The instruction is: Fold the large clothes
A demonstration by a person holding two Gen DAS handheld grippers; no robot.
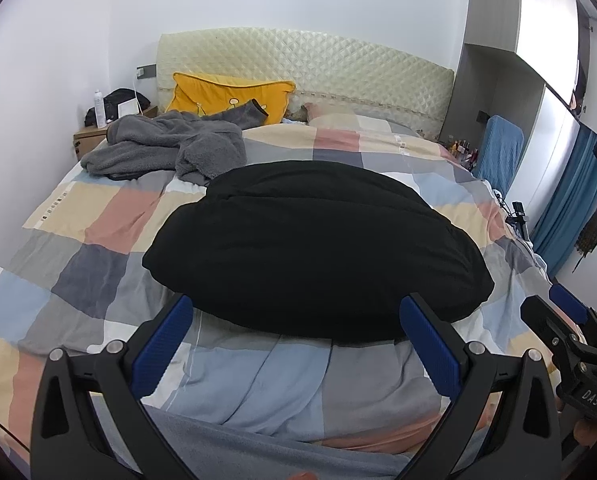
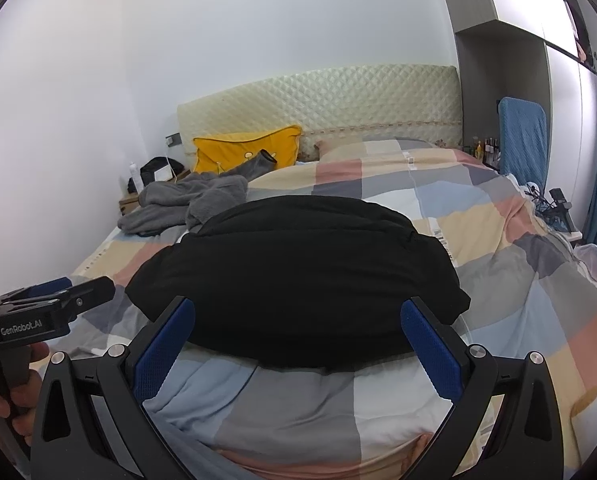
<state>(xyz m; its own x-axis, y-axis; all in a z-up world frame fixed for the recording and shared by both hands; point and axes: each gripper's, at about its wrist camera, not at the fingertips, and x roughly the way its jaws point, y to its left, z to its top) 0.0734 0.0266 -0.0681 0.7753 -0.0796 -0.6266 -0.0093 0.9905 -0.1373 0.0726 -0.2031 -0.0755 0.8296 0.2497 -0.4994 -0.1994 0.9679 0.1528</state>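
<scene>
- From the left wrist camera, the left gripper [image 1: 296, 322] hovers over the near edge of the bed, its blue-padded jaws spread wide with nothing between them.
- Just past its fingertips lies the black garment [image 1: 314, 248], folded into a thick rounded bundle in the middle of the checked quilt [image 1: 78, 248].
- Farther back on the left a grey fleece garment [image 1: 166, 146] lies crumpled, touching a yellow pillow [image 1: 226, 94] that leans on the quilted headboard [image 1: 338, 68].
- The right gripper [image 1: 566, 312] shows at the right edge, low beside the black bundle; from here I cannot tell how its jaws stand.
- From the right wrist camera, the right gripper [image 2: 298, 322] has its jaws spread wide and empty, the black garment [image 2: 298, 276] just beyond them on the quilt [image 2: 518, 280].
- At the left edge a hand [image 2: 6, 392] holds the left gripper's handle, the left gripper [image 2: 78, 288] seen side-on.
- The grey fleece [image 2: 186, 202] and yellow pillow [image 2: 242, 150] sit behind.
</scene>
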